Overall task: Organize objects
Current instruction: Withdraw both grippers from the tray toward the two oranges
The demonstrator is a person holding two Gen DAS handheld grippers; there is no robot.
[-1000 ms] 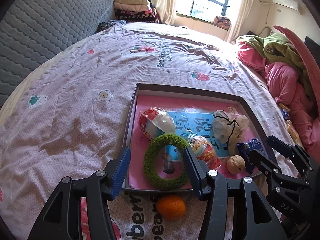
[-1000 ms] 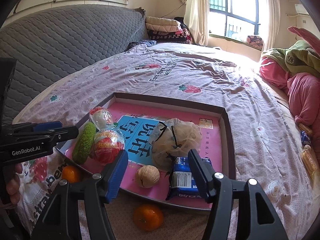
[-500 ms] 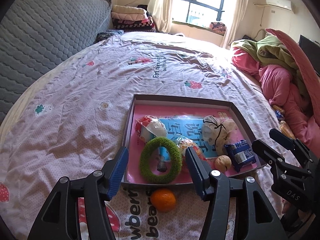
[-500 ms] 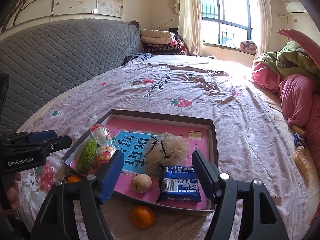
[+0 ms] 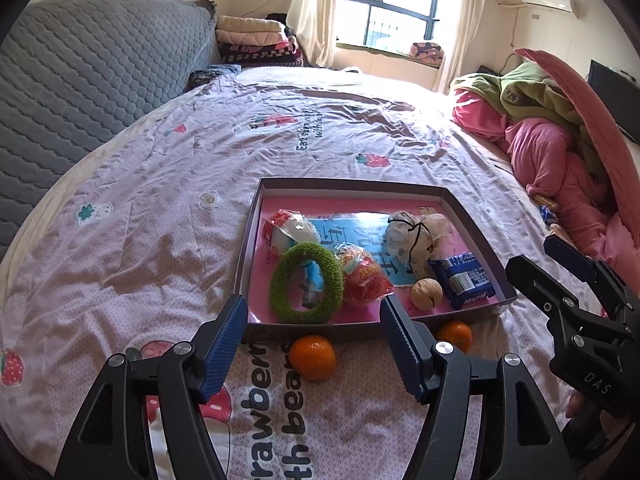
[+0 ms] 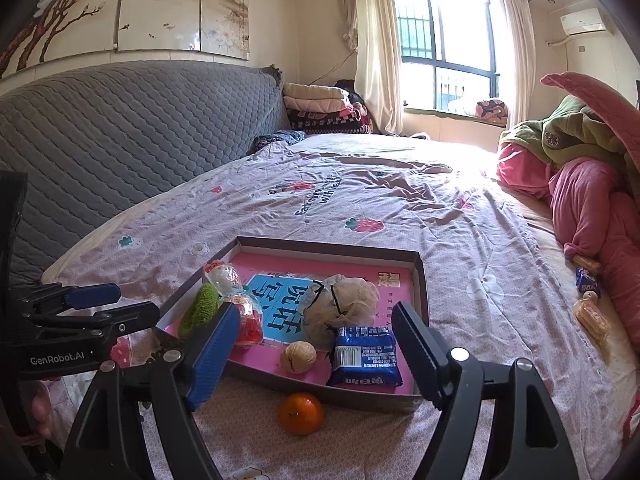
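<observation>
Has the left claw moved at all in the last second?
Yes. The left claw has pulled back from the tray, which looks farther off; the orange shows fully.

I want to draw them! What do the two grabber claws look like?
Both the left gripper and the right gripper are black frames with silver screws. Each has two fingers with ridged blue pads. White lettering reads GenRobot.AI on one side, DAS on another.

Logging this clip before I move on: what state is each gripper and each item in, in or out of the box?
left gripper: open, empty.
right gripper: open, empty.
box: open-topped, flat on the bed.
green ring: in the box.
red snack bag: in the box.
walnut: in the box.
blue packet: in the box.
mesh pouch: in the box, tied.
left orange: outside, on the bedsheet.
right orange: outside, on the bedsheet.
</observation>
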